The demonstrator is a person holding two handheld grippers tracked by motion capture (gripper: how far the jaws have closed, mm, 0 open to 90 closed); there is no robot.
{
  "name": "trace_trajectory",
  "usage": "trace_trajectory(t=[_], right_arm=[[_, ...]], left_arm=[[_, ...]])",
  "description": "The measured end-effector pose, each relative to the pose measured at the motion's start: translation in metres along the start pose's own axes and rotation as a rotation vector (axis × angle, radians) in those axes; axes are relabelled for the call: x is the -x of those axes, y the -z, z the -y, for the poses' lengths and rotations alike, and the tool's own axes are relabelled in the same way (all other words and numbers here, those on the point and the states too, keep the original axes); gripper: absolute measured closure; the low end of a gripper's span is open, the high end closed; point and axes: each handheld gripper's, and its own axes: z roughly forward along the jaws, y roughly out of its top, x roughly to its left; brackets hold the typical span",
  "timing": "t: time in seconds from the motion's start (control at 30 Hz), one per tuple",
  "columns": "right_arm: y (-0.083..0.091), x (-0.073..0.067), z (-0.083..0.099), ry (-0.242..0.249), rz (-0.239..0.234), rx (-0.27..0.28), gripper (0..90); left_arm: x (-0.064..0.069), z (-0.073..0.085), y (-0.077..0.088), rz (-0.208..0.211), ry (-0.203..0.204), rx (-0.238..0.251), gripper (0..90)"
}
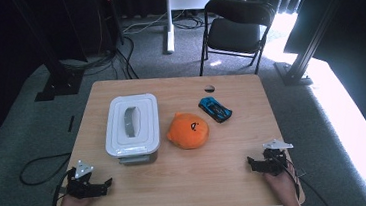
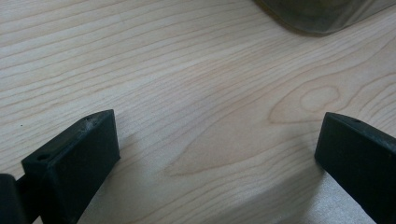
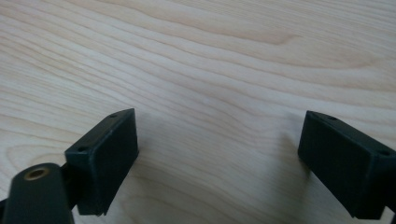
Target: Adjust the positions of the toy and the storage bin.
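At the near edge of the wooden surface (image 1: 187, 178), the person holds one pair of tongs in each hand. The left tongs (image 1: 108, 181) rest at the near left corner, and in the left gripper view their two black jaws stand wide apart, released, with only bare wood between them (image 2: 215, 140). The right tongs (image 1: 250, 163) rest at the near right corner. In the right gripper view these jaws are also spread wide and hold nothing, with wood grain between them (image 3: 217, 140).

A little farther, left of the middle, sits a white plastic box (image 1: 132, 129) with its lid on and a grey handle on top. A corner of this box is seen at the top of the left gripper view (image 2: 322, 16). Just beside the box, to its right, lies an orange plush toy (image 1: 188, 130). Behind the toy and a little to the right lies a blue toy car (image 1: 215, 109), near the toy.

Beyond the surface, on the grey carpet, stands a black folding chair (image 1: 237, 28).
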Motion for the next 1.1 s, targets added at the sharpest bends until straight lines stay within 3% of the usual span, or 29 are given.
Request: trace_trajectory(t=[0.3, 0.47, 0.6, 1.1], right_arm=[[-0.007, -0.002, -0.011, 0.011, -0.018, -0.019, 13.2], [-0.011, -0.006, -0.021, 0.047, -0.012, -0.018, 13.2], [-0.012, -0.009, -0.034, 0.046, -0.043, 0.002, 13.2], [-0.022, -0.019, -0.08, 0.092, -0.073, 0.019, 13.2]], left_arm=[[0.0, 0.0, 0.0, 0.0, 0.001, -0.001, 0.2], [0.0, 0.0, 0.0, -0.001, 0.002, 0.001, 0.2], [0.0, 0.0, 0.0, 0.0, 0.002, 0.001, 0.2], [0.0, 0.0, 0.0, 0.0, 0.002, 0.001, 0.2]])
